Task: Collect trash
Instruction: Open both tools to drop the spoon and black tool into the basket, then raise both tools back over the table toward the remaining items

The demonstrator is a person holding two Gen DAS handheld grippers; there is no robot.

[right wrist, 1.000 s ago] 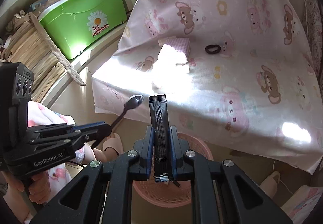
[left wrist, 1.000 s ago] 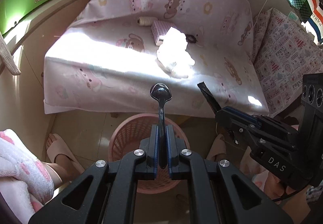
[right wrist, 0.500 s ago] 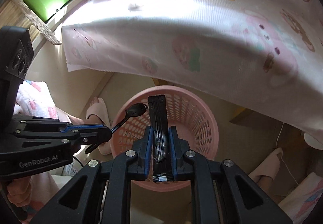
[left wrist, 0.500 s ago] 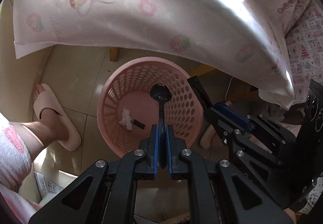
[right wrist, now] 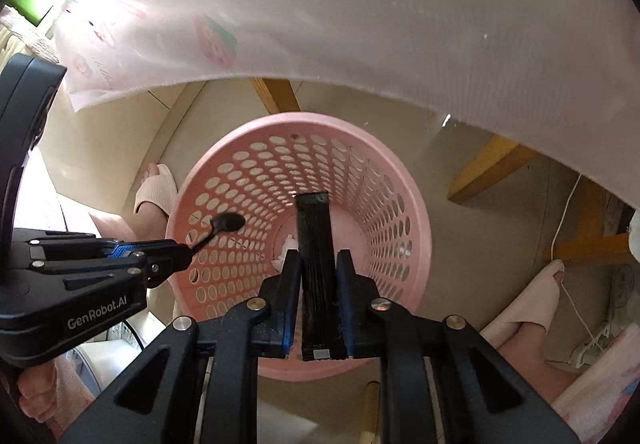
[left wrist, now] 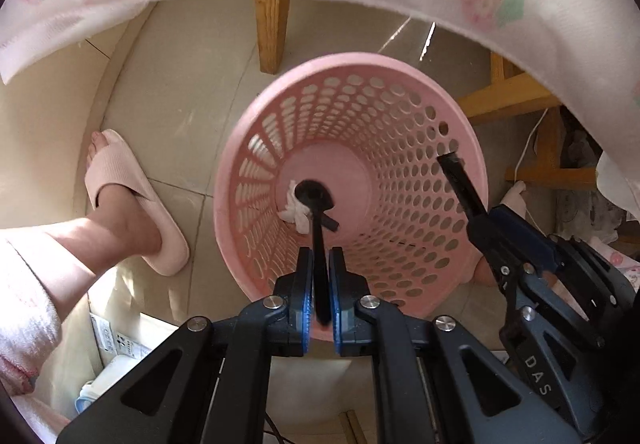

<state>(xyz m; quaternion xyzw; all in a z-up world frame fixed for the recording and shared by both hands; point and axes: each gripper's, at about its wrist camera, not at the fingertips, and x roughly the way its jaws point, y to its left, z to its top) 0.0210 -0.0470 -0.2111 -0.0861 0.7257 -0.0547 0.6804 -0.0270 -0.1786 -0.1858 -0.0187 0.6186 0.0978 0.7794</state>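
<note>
Tissue [left wrist: 295, 212] on the pink basket [left wrist: 256, 147] floor lies partly hidden behind the black spoon [left wrist: 316, 199] clamped in the left gripper [left wrist: 319, 296]. Right gripper [right wrist: 318, 284] clamps a black sachet [right wrist: 316, 244] above the basket's opening.

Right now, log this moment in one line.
left hand-held gripper: black plastic spoon | right hand-held gripper: black sachet | over pink perforated basket

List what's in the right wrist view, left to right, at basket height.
Left tool holding the black spoon → black sachet in the right tool, over the pink basket → wooden table leg → slippered foot.
</note>
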